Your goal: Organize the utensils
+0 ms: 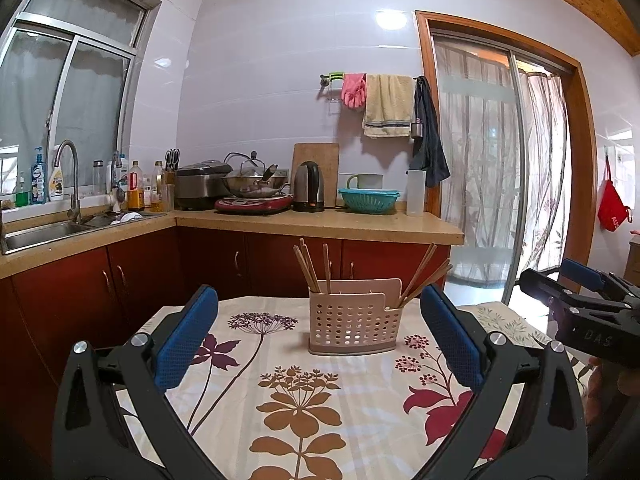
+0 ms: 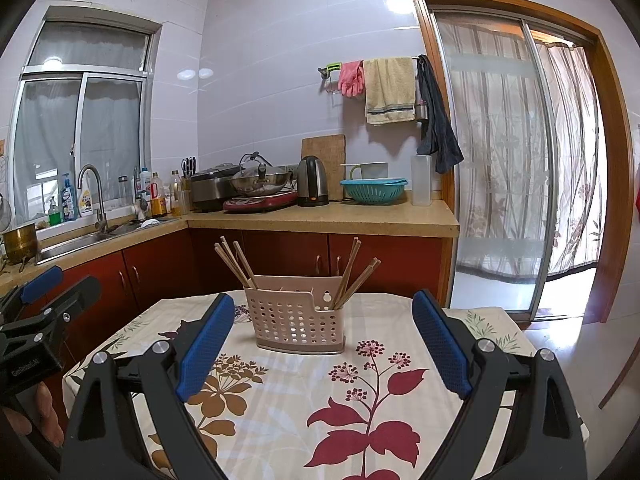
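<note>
Holding both tools above the flowered cloth, you have nothing gripped in either one. Your left gripper [image 1: 318, 336] hangs over the near part of the desk [image 1: 248, 364], its blue-padded fingers [image 1: 186, 340] spread wide apart, and the cloth shows bare between them. Ahead of it, toward the far edge of the desk, stands the pink holder [image 1: 352, 326], a perforated plastic caddy set upright on the cloth. Wooden chopsticks [image 1: 310, 266] stick out of its left end, leaning left, and a second bunch leans right out of its right end. Your right gripper [image 2: 322, 344] hovers beside the left one at about the same height, its fingers [image 2: 442, 342] likewise wide apart and empty; in its own view the holder sits between the two finger tips, farther off and untouched by either. Each tool shows at the edge of the other's view, with part of your hand [image 2: 40, 412] visible under the left one. Behind the desk runs a kitchen counter [image 1: 320, 222] carrying a kettle [image 1: 308, 186] and a green colander [image 1: 368, 200].
</note>
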The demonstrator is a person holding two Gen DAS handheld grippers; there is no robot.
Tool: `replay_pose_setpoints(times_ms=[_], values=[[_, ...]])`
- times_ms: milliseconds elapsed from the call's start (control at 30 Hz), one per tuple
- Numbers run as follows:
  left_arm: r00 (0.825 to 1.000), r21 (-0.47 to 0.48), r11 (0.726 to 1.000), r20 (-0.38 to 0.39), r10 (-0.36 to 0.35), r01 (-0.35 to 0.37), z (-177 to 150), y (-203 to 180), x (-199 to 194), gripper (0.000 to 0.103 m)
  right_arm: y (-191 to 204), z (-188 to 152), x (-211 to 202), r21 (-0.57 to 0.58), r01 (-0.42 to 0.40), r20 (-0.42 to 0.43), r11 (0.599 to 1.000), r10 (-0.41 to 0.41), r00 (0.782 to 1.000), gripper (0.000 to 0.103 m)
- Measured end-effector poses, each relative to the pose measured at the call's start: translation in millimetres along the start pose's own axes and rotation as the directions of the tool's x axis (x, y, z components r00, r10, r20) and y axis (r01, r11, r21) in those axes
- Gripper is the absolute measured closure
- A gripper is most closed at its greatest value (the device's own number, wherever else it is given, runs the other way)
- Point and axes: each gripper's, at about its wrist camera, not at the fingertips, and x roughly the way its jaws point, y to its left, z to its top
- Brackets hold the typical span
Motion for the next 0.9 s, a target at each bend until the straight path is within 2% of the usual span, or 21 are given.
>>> replay_pose_setpoints(times_ms=[367,567,900], values=[[1.0,-0.009,1.0,0.013,0.005,-0.005,0.0,1.1,-2.0,0.004,-0.2,1.3,-1.1,0.0,0.0,0.001,1.0,0.0,1.0,0.015],[0.998,0.002,0.999,0.043,0.038,-0.038,-1.6,0.1,-4.1,0.004,-0.2,1.0,-1.9,0.002,0.0,-0.001,1.0,0.0,1.0,0.015],[1.0,-0.024,1.0,0.013,0.019,-0.018,-6.8,6.0,4.2,0.004,-0.2,1.8,-0.5,0.003,0.001,-0.007,1.0,-0.001,1.0,0.015]])
